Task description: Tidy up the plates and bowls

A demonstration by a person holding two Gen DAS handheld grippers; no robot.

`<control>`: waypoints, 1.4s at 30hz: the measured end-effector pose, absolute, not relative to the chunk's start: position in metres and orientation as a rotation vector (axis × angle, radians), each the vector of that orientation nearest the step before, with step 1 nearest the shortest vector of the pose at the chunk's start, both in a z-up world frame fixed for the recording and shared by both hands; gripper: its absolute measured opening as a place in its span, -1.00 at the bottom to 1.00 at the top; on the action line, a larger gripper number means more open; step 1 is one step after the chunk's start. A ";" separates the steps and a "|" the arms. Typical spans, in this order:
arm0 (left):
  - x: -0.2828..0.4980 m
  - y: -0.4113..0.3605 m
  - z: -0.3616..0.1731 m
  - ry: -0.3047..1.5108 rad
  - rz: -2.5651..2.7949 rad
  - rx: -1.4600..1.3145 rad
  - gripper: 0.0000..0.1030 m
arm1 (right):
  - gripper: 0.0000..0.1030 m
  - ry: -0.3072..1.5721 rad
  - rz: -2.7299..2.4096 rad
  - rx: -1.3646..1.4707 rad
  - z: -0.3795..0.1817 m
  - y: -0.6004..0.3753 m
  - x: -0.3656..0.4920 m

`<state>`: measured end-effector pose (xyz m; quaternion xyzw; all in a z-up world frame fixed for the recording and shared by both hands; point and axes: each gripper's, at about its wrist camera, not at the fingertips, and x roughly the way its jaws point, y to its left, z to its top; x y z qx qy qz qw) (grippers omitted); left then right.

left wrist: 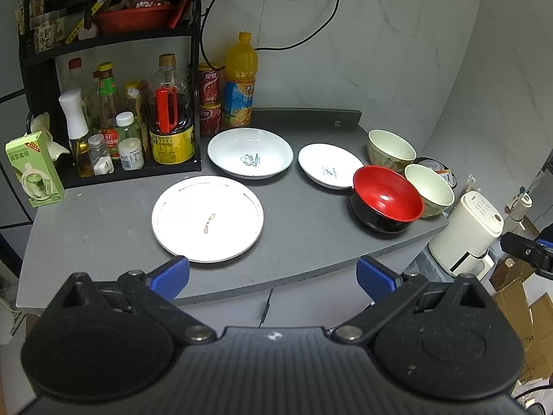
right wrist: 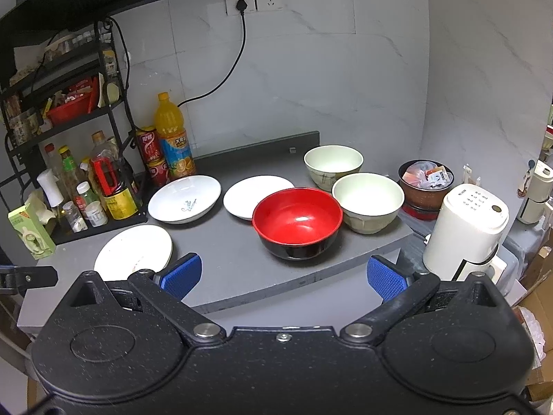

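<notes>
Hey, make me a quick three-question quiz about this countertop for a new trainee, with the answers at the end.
1. True or false: the red bowl is stacked inside a cream bowl.
2. How many white plates lie on the grey countertop?
3. Multiple choice: the left gripper and right gripper are A) both open and empty, B) both shut on plates, C) one holding a bowl.

Key
1. False; it stands on the countertop by itself, beside that bowl.
2. Three: the flat plate nearest the front, the deep plate by the orange drink bottle, and the small plate.
3. A.
</notes>
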<state>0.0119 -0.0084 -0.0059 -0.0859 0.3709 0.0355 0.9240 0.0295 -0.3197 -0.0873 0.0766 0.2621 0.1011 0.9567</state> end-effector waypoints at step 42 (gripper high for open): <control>0.129 0.022 -0.015 0.788 0.103 -0.194 0.98 | 1.00 0.568 0.114 0.145 -0.102 -0.300 0.129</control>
